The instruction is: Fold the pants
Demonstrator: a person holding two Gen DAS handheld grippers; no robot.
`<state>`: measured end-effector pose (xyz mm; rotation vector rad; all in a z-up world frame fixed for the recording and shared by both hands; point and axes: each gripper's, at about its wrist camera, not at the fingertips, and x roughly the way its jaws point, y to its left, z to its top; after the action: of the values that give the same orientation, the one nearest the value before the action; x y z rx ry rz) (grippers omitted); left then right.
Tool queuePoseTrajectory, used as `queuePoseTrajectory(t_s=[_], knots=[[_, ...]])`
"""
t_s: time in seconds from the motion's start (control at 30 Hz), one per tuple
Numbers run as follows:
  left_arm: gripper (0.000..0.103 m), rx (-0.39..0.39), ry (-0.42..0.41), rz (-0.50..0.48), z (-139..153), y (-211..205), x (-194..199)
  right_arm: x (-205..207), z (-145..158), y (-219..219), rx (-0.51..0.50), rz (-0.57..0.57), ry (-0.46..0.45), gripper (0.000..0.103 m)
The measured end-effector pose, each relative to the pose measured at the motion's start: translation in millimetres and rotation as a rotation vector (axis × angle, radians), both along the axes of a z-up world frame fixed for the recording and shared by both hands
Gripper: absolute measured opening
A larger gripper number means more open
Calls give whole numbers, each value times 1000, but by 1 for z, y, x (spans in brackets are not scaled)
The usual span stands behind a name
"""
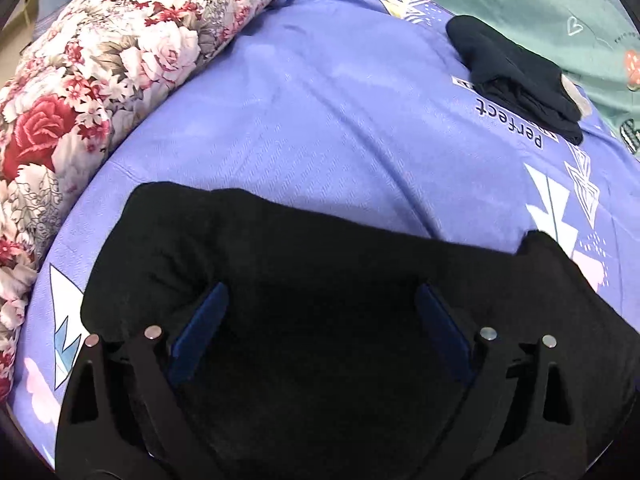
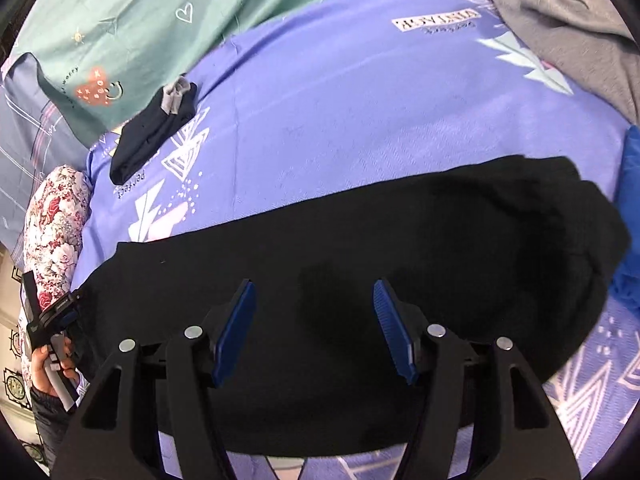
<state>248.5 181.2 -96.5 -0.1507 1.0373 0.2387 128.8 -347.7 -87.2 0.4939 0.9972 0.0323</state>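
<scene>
Right wrist view: black pants [image 2: 360, 260] lie flat across the purple bedsheet [image 2: 340, 100]. Right gripper [image 2: 314, 300] hangs over them, its 2 blue pads well apart, nothing pinched. Left gripper [image 1: 320, 304] is likewise spread wide above the dark cloth, gripping nothing.

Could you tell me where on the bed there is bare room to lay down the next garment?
The widest free patch is the purple sheet beyond the black pants, between the small dark bundle and the grey garment. The near edge is crowded: pants, both open grippers, a blue cloth.
</scene>
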Motion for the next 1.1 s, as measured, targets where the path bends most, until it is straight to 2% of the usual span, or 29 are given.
queuePoseTrajectory(t_s=[0.17,0.43,0.53,0.6,0.67,0.7,0.73,0.77,0.9,0.93,0.97,1.1], knots=[[95,27,5,-7,-3,-3,1,1,-11,-4,1,-10,34,62],[95,9,15,-5,-3,-4,2,-4,-14,-10,15,6,26,62],[95,-1,14,-24,2,1,-3,-7,-13,-10,-22,10,33,62],[92,9,9,-6,7,13,-13,-10,-12,-7,-92,13,41,62],[87,-33,0,-9,10,28,-25,-14,-12,-8,-117,26,40,62],[85,-29,4,-8,11,31,-29,-16,-12,-8,-128,37,36,62],[78,-29,11,-14,11,36,-34,-18,-13,-8,-140,43,35,62],[78,-38,7,-15,12,38,-38,-19,-13,-8,-146,45,36,62],[80,-110,-54,26,25,48,-60,-25,-12,-11,-131,45,38,64],[87,-119,-66,35,29,49,-65,-28,-11,-13,-121,47,36,65],[93,-119,-75,43,32,47,-72,-30,-10,-12,-110,51,32,69],[94,-49,-44,50,31,40,-92,-38,-7,-4,-109,86,17,69]])
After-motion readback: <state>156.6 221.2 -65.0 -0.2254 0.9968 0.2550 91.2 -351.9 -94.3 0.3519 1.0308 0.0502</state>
